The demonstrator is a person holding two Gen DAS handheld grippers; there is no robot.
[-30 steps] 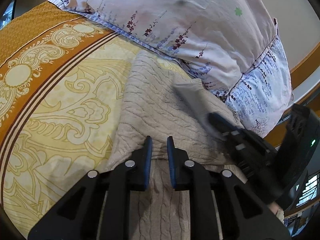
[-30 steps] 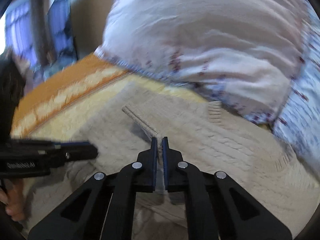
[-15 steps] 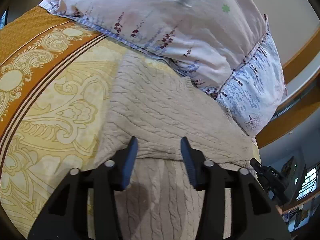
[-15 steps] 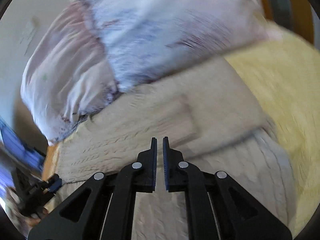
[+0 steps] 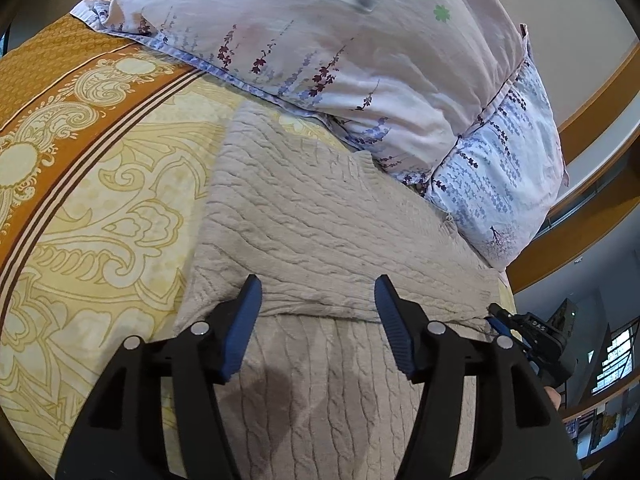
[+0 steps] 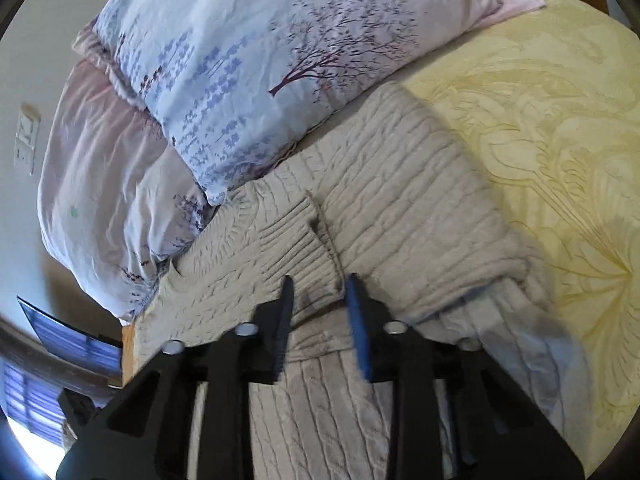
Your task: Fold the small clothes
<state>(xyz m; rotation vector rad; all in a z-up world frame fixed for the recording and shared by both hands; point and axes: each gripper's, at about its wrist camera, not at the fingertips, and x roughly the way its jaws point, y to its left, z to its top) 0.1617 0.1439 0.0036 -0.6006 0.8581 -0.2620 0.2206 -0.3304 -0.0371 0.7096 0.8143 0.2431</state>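
Your left tongs [image 5: 316, 296] stand spread wide with nothing between them, hovering just above a beige cable-knit sweater [image 5: 320, 220] that lies flat on the bed. Right between and just beyond the two blue-padded fingers [image 5: 240, 328] runs a fold edge — the upper part of the sweater is doubled over the lower part, which stretches back under the tongs toward you. Ahead of the tongs, past the sweater, two floral pillows [image 5: 340, 40] are stacked against the wall. To the left of the tongs the yellow bedsheet [image 5: 100, 220] shows a scroll pattern and an orange border. Far off to the right, at the end of the fold edge, you can see the tip of your right tongs [image 5: 494, 318].

From the right wrist camera, your right tongs [image 6: 318, 296] are parted to a middling gap and grip nothing; the picture is a little blurred. Just ahead of them lies a ribbed cuff or hem [image 6: 296, 236] of the sweater [image 6: 400, 200], resting on top of the folded layer. Beyond and to the left of these tongs sit the pillows [image 6: 240, 80] — the yellow bedsheet [image 6: 540, 120] spreads out to the right. A wooden bed edge [image 6: 128, 352] shows low on the left.
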